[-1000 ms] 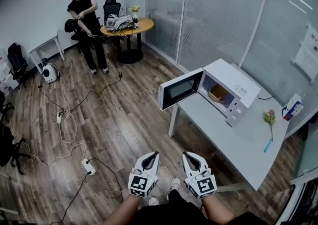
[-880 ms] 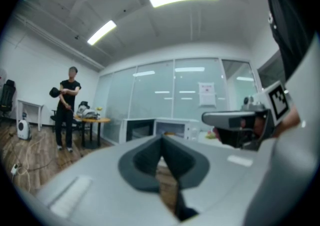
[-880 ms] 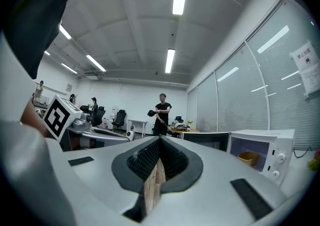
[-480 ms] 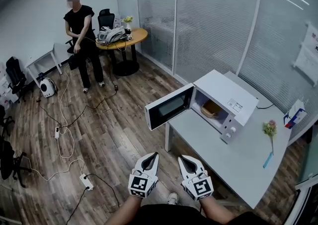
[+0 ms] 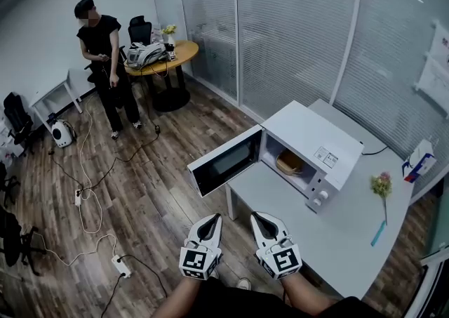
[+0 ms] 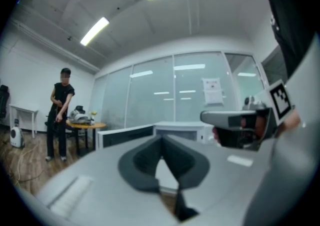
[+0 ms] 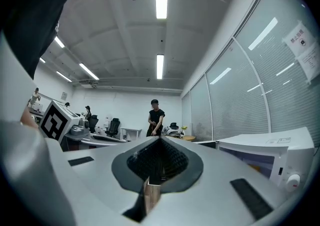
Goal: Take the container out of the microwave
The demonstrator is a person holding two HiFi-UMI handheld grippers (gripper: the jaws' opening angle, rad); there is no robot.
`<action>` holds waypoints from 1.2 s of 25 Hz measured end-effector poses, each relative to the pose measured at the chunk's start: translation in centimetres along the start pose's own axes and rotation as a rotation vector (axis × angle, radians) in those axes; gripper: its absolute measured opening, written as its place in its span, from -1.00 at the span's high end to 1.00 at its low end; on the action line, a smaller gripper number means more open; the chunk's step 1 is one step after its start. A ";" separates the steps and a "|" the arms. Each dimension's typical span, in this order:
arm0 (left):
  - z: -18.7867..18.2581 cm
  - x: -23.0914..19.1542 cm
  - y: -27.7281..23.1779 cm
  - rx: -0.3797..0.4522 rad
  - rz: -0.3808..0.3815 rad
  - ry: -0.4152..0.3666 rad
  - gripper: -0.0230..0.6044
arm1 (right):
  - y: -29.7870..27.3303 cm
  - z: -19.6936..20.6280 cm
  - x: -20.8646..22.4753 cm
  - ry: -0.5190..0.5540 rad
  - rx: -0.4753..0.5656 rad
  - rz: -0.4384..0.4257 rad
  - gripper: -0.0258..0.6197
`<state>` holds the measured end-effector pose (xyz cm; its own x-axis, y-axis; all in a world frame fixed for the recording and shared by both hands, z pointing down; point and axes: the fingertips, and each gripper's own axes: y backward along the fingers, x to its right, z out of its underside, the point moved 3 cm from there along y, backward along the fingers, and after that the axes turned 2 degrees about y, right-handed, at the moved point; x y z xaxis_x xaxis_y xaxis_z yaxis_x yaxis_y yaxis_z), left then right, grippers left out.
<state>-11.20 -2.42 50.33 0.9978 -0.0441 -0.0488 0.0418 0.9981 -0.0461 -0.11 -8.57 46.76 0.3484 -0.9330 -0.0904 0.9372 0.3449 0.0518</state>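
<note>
In the head view a white microwave (image 5: 312,147) stands on a white table (image 5: 351,222) with its door (image 5: 224,166) swung wide open to the left. Inside sits a tan, bowl-like container (image 5: 289,163). My left gripper (image 5: 213,219) and right gripper (image 5: 259,217) are side by side low in the frame, over the floor just short of the table's near edge and well apart from the microwave. Both point level and are shut with nothing held. The left gripper view shows its jaws (image 6: 161,138) met, the microwave (image 6: 182,131) beyond. The right gripper view shows the microwave (image 7: 272,156) at right.
On the table lie a flower (image 5: 381,184), a blue pen (image 5: 378,233) and a carton (image 5: 419,161). A person (image 5: 98,57) stands by a round wooden table (image 5: 160,58) at the far left. Cables and a power strip (image 5: 121,265) lie on the wooden floor. Glass partitions stand behind the microwave.
Both grippers have advanced together toward the table; the microwave and its open door now look nearer and further left. The person by the round table has turned a little.
</note>
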 end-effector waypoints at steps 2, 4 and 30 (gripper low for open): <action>0.1 -0.4 -1.5 -0.004 0.014 0.000 0.91 | -0.6 0.5 1.2 -0.006 -0.009 0.019 0.93; 0.3 -0.9 -3.2 -0.007 0.030 0.002 0.91 | -1.5 1.1 2.4 -0.011 -0.018 0.039 0.93; 1.8 -5.6 -22.7 -0.052 0.474 -0.007 0.91 | -8.5 4.7 13.3 0.052 -0.151 0.493 0.93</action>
<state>-17.61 -24.80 53.44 0.9067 0.4160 -0.0697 -0.4205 0.9046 -0.0704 -3.57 -24.40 49.80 0.7463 -0.6505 -0.1410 0.6519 0.7571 -0.0430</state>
